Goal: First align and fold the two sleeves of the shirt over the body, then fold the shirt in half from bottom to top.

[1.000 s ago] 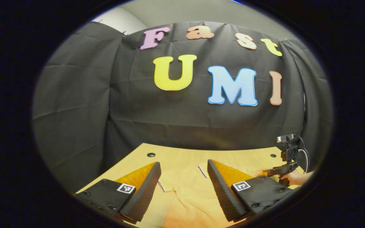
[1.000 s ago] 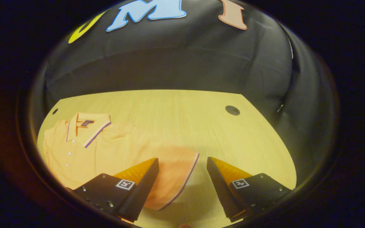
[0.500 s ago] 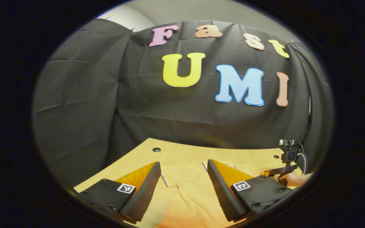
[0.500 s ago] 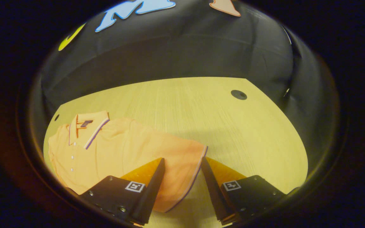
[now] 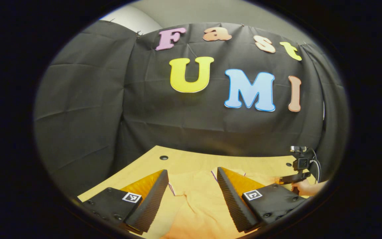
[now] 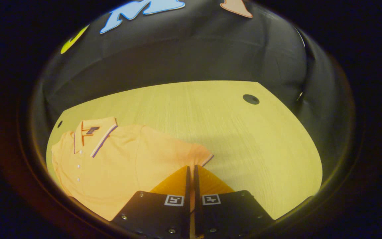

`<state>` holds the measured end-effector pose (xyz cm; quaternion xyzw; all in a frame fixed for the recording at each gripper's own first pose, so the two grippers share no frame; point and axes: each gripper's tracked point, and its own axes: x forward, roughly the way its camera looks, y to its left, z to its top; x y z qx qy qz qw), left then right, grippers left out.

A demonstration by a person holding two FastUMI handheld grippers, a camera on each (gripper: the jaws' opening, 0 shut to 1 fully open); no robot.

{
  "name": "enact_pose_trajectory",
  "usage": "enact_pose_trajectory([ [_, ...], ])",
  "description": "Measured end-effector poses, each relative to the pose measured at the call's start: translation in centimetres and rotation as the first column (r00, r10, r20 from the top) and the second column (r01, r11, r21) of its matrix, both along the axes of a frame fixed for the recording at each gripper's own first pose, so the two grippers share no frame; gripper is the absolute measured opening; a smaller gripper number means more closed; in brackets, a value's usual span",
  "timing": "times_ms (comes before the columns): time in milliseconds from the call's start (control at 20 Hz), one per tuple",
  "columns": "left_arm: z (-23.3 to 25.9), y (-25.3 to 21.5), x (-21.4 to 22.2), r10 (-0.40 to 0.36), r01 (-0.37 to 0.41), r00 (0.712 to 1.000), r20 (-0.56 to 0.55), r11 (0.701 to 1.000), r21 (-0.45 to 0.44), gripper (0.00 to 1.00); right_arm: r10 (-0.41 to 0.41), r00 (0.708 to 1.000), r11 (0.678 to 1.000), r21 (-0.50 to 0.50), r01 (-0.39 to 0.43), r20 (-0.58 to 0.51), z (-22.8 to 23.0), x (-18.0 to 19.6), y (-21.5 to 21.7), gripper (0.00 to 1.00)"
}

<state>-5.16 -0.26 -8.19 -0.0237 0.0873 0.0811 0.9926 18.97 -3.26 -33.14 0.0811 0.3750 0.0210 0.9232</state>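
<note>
Black cloth walls close the booth behind a pale wooden table [image 6: 191, 109], and on it lies the orange short-sleeved polo shirt with a purple-and-white trimmed collar [image 6: 111, 162], spread flat at the lower left of the right gripper view, collar toward the upper left and buttons running down the placket. The right tongs [image 6: 191, 169] are pressed together on the trimmed cuff of the sleeve [image 6: 194, 156] that reaches toward the centre of the frame, with the cloth pinched between the fingers. In the left gripper view the left tongs [image 5: 192, 181] stand wide apart with nothing between them, low over the shirt's orange cloth at the bottom centre; whether they touch it I cannot tell. The step in hand looks like the first sleeve fold. To do it well, the cuff should be lifted only enough to clear the body, carried across toward the placket, and laid so its edge runs parallel to the shirt's side seam, without dragging the whole garment across the smooth wood; the free tongs could pin the body if it starts to slide. A thin pinch on a cuff may slip, so a slow sweep seems wise. Little stands in the way: dark round holes [image 6: 250, 99] sit in the tabletop near its far corners, well apart from the shirt.
</note>
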Motion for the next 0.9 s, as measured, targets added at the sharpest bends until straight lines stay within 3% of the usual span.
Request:
enact_pose_trajectory([
  [450, -0.3, 0.0, 0.1, -0.009, 0.009, 1.0, 0.008, 0.999, -0.035, 0.99, 0.176, 0.972, 0.984, -0.047, -0.171, 0.158, 6.1, -0.8, 4.3, 0.06],
  [650, -0.4, 0.1, 0.1, -0.005, 0.005, 1.0, 0.01, 0.999, -0.041, 0.93, 0.282, 0.94, 0.957, -0.129, -0.261, 0.192, 7.7, -1.6, 7.6, 0.05],
  [700, -0.4, 0.2, 0.1, -0.001, 0.002, 1.0, 0.01, 0.999, -0.043, 0.99, 0.307, 0.932, 0.948, -0.141, -0.284, 0.191, 7.8, -1.8, 8.6, 0.06],
  [900, -0.7, 0.6, 0.2, 0.019, -0.019, 1.0, 0.008, 0.999, -0.045, 0.96, 0.375, 0.909, 0.925, -0.131, -0.356, 0.181, 7.9, -2.9, 12.4, 0.09],
])
